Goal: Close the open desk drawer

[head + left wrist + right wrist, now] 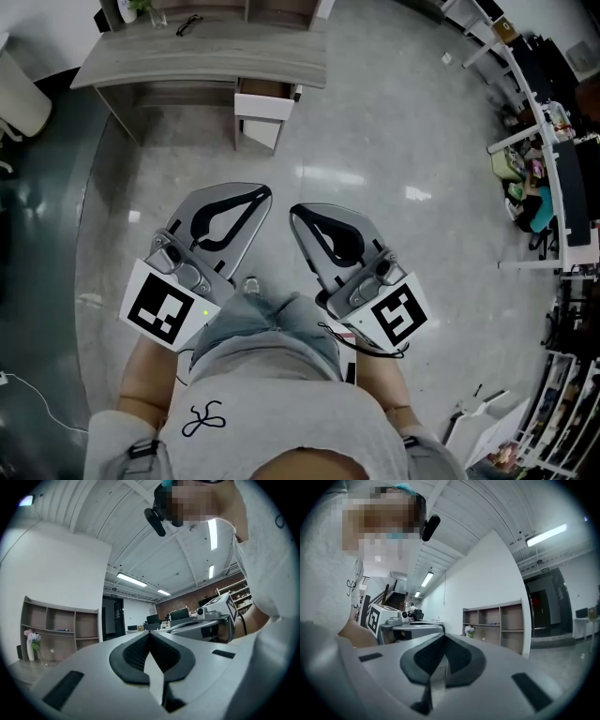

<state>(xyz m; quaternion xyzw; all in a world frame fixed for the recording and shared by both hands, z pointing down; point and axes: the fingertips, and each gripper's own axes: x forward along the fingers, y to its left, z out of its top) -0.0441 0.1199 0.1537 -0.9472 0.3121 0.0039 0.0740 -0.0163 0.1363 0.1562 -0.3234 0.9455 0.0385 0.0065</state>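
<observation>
Grey left gripper and right gripper, both pinched shut and empty, hang well short of the white drawer poking out of the grey wooden desk, so it looks like closing hasn't started.

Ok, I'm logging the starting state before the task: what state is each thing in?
drawer: open, pulled out from the desk front.
left gripper: shut, empty, held well short of the desk.
right gripper: shut, empty, also short of the desk.
</observation>
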